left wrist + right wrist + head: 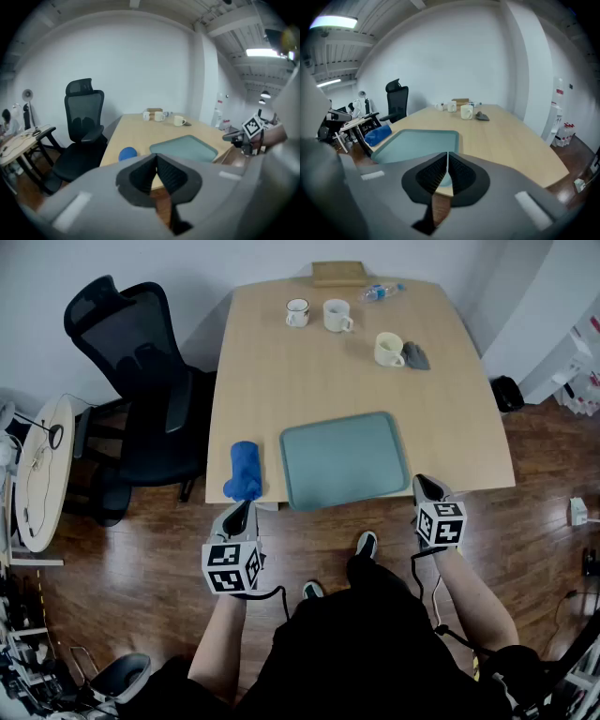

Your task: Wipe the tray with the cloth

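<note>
A pale green tray lies near the front edge of the wooden table; it also shows as the tray and the tray. A rolled blue cloth lies just left of it, seen again as the cloth and the cloth. My left gripper hovers off the table's front edge just below the cloth, shut and empty. My right gripper hangs by the tray's front right corner, off the edge, shut and empty too.
Three mugs stand at the far side, with a dark grey rag, a plastic bottle and a wooden box. A black office chair stands left of the table. A small round side table is at far left.
</note>
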Demonstrator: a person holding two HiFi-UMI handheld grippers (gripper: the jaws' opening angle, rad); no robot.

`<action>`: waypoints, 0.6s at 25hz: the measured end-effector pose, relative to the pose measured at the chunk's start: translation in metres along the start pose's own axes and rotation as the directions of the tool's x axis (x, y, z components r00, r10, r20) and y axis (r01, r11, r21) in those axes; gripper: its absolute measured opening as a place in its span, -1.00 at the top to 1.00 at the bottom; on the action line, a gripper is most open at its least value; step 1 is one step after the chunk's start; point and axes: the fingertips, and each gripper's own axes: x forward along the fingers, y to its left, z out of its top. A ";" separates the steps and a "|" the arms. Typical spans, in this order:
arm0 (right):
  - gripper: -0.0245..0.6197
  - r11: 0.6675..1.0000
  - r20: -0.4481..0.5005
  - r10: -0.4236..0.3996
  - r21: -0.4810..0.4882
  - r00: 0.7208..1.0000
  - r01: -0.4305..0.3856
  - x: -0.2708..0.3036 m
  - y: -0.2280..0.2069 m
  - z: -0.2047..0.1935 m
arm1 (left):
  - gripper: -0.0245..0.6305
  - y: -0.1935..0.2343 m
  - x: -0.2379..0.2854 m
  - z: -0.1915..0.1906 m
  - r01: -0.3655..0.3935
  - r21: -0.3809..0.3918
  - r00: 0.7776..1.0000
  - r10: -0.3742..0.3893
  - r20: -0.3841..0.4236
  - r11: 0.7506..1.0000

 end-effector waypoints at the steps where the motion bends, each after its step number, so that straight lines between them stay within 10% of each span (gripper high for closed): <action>1: 0.84 1.000 -0.037 -0.005 -0.021 0.999 0.005 0.012 -0.014 -0.003 | 0.88 0.004 0.017 0.000 -0.016 0.005 0.999 0.016 -0.041 1.000; 5: 0.57 0.997 -0.177 0.009 -0.072 0.984 -0.022 0.055 -0.052 -0.014 | 0.31 0.031 0.081 -0.006 -0.085 -0.017 0.973 0.080 -0.215 0.996; 15: 0.53 0.994 -0.302 0.108 0.018 0.947 -0.108 0.091 -0.042 -0.041 | 0.21 0.068 0.180 -0.070 -0.017 -0.015 0.836 0.006 -0.548 1.000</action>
